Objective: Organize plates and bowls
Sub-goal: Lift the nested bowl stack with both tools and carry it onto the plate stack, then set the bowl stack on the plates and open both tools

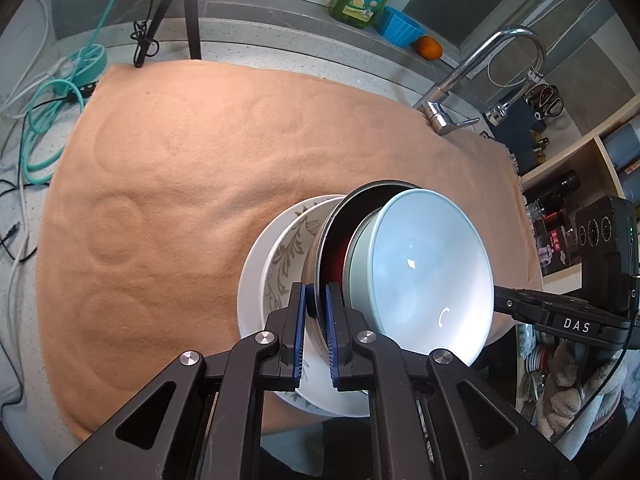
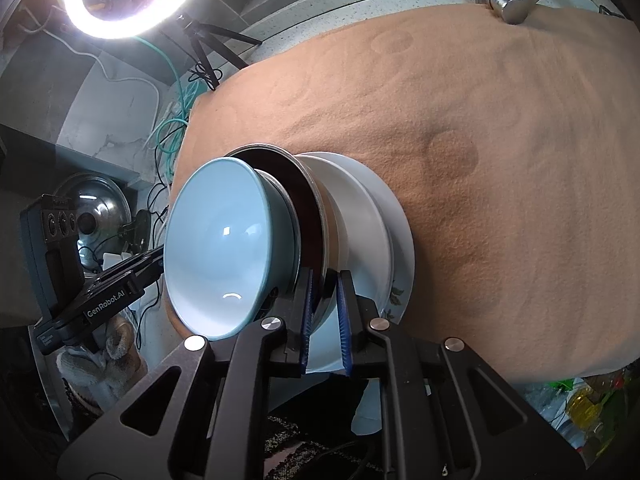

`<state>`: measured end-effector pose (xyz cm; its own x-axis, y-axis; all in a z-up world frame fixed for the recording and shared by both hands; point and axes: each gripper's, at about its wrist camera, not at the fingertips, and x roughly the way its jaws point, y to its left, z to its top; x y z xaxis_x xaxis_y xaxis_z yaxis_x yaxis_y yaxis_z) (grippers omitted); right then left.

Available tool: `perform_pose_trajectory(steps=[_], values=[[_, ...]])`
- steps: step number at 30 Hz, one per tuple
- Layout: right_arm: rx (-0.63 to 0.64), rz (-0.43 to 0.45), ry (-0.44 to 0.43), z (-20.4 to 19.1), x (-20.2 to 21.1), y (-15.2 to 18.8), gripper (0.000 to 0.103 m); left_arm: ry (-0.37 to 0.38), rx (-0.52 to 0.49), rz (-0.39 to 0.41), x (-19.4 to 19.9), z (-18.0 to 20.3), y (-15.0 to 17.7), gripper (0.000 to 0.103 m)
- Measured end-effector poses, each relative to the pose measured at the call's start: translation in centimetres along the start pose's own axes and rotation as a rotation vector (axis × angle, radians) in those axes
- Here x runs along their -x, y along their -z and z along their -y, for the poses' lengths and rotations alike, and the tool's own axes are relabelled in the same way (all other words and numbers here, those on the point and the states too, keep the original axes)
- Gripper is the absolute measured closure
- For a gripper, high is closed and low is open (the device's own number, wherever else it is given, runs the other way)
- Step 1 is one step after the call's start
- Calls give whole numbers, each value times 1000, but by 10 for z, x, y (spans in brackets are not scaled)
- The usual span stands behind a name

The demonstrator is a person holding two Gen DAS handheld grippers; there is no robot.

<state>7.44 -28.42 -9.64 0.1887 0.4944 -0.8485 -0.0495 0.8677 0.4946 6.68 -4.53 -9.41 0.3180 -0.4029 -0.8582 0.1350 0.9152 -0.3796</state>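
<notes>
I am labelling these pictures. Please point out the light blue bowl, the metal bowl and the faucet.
light blue bowl (image 1: 424, 264), left wrist view, on its inner wall.
metal bowl (image 2: 308, 216), right wrist view, on its dark inside near the rim.
faucet (image 1: 460, 76), left wrist view, on its slanted neck.

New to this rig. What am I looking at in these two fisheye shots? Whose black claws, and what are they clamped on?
There is no robot arm here: a person holds a two-finger gripper in each hand, each with a fisheye camera looking along its fingers. One picture is from the left gripper, the other from the right gripper. Each view also catches the other gripper's camera unit at its edge.

The surface is a counter covered by an orange cloth, with a tap at the back.

On the cloth is a stack of dishes: white plates, one with a leaf pattern, then a dark metal-rimmed bowl, with a pale blue bowl on top. Both grippers are shut on the dark bowl's rim, from opposite sides.
</notes>
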Motion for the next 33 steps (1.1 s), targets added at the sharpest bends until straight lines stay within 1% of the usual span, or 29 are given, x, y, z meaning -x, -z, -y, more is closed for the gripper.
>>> perform_pose_trajectory(steps=[8,14,20,25,26,27,29,33], values=[[11,4,-2,1,1,0,90,-6,-4,0,-1,0,-1,95],[38,30,19,-3,8,4,90,-10,-10,8,2,0,2,94],[39,57,32,-2,18,9,89,-5,-6,42,16,-4,5,94],[55,92,58,-2,29,19,89,-21,-11,74,30,-5,14,94],[64,105,71,-3,32,22,88,-27,-16,81,33,-4,18,94],[71,117,81,-5,35,25,85,-33,-21,87,35,-3,21,94],[81,142,94,-7,41,32,75,-51,-37,105,40,1,28,94],[123,198,134,-16,51,45,73,-96,-72,155,49,11,41,94]])
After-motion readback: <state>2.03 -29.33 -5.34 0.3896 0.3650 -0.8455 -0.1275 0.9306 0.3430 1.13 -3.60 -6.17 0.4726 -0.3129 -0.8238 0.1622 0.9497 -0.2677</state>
